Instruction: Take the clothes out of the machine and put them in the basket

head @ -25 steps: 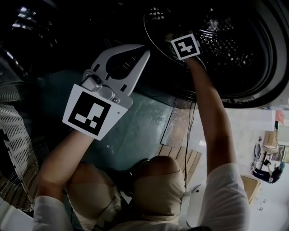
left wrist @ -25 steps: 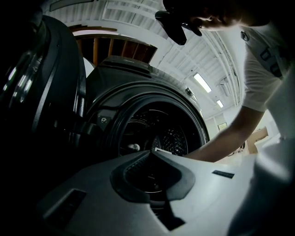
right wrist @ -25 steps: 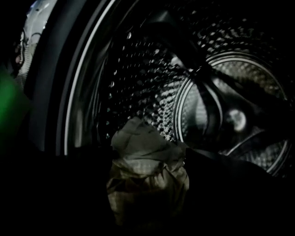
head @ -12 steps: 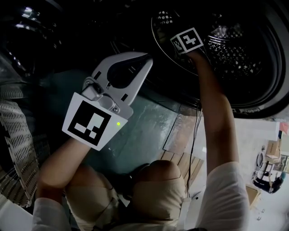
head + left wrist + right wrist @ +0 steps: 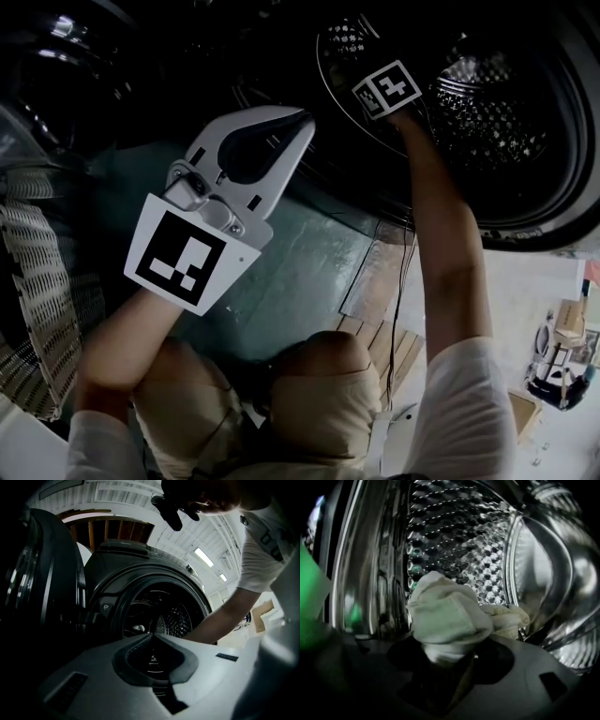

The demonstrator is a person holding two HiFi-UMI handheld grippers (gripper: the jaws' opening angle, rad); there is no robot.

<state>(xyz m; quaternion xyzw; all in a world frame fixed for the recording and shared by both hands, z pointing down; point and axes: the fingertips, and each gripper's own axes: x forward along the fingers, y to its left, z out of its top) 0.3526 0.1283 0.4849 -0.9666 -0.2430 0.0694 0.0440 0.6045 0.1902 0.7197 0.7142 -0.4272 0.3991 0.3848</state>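
Inside dimpled steel drum (image 5: 487,550), right hand-held gripper (image 5: 445,658) closing on crumpled cloth (image 5: 445,616), left hand-held gripper (image 5: 153,636) clamped empty.

Left tongs (image 5: 152,637) together, right tongs (image 5: 450,654) closing — cloth (image 5: 445,616) between

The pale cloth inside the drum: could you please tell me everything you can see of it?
The pale cloth is a soft, off-white bundle, folded and creased, low in the perforated steel drum. Its lower part bunches narrow between the right gripper's closing tongs; a cream fold trails to the right.
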